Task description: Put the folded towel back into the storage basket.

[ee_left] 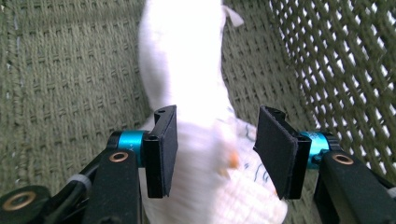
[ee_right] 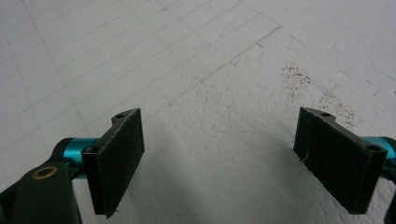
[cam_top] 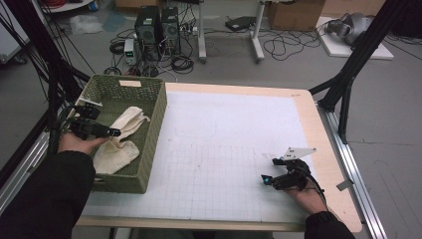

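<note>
The jaws of the left gripper stand apart over the green woven basket, and the cream knitted sock lies between them: the near pad looks to brush the fabric, while the far pad stands clear of it, so I judge the sock released rather than held. Inside the basket the sock lies on the floor, its long axis running away from the jaws toward the basket's far wall. A second cream sock lies just beside it, nearer the basket's front wall. Well apart from the basket, the right gripper rests on the white gridded desk, jaws wide with nothing between them. The left hand is far nearer the socks.
</note>
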The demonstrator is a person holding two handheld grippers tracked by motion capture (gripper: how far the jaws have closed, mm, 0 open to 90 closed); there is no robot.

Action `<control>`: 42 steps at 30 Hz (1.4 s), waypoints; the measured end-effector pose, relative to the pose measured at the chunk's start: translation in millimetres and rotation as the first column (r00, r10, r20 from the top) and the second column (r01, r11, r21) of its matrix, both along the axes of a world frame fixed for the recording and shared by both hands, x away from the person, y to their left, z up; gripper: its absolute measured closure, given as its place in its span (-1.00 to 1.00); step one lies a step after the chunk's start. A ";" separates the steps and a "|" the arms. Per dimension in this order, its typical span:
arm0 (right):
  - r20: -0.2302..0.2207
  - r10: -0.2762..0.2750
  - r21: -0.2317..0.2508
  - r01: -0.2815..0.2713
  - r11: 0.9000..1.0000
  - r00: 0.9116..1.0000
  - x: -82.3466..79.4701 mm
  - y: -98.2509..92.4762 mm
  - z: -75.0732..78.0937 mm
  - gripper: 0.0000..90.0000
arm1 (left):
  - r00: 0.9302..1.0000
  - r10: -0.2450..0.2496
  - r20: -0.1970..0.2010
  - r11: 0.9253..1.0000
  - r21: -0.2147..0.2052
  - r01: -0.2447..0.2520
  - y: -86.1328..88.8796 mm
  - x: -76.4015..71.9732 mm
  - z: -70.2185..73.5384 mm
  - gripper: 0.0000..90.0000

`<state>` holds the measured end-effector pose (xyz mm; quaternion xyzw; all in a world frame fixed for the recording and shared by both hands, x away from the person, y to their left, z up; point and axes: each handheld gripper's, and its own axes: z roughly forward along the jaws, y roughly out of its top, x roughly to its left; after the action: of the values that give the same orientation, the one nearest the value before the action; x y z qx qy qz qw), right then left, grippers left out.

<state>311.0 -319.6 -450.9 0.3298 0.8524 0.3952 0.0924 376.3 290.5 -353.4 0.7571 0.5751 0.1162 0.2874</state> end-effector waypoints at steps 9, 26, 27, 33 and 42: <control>-0.001 -0.003 0.003 0.003 1.000 1.000 -0.1 -0.3 0.1 -0.66 | 0.999 0.004 -0.039 0.991 0.136 0.001 -0.4 -6.5 1.2 0.05; -0.002 -0.002 0.000 0.002 1.000 1.000 0.8 -0.4 0.3 -0.66 | 0.987 -0.060 -0.149 0.982 0.169 0.086 -28.9 5.9 -12.1 0.94; -0.005 -0.006 0.002 0.006 1.000 1.000 0.6 -0.4 0.2 -0.66 | 0.988 -0.055 -0.146 0.984 0.161 0.078 -32.4 8.9 -13.3 0.93; 0.005 0.002 0.004 -0.002 1.000 1.000 1.1 -0.7 0.1 -0.66 | 0.974 -0.022 -0.227 0.992 0.115 0.049 -36.2 20.1 -30.5 0.78; -0.004 0.005 0.004 -0.005 1.000 1.000 0.9 -0.5 0.6 -0.66 | 0.955 -0.007 -0.295 0.981 0.182 0.063 -52.8 20.2 -46.9 0.08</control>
<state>311.9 -320.1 -450.4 0.3289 0.8526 0.3963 0.0889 396.6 237.7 -400.3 0.8000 0.5840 0.0518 0.1277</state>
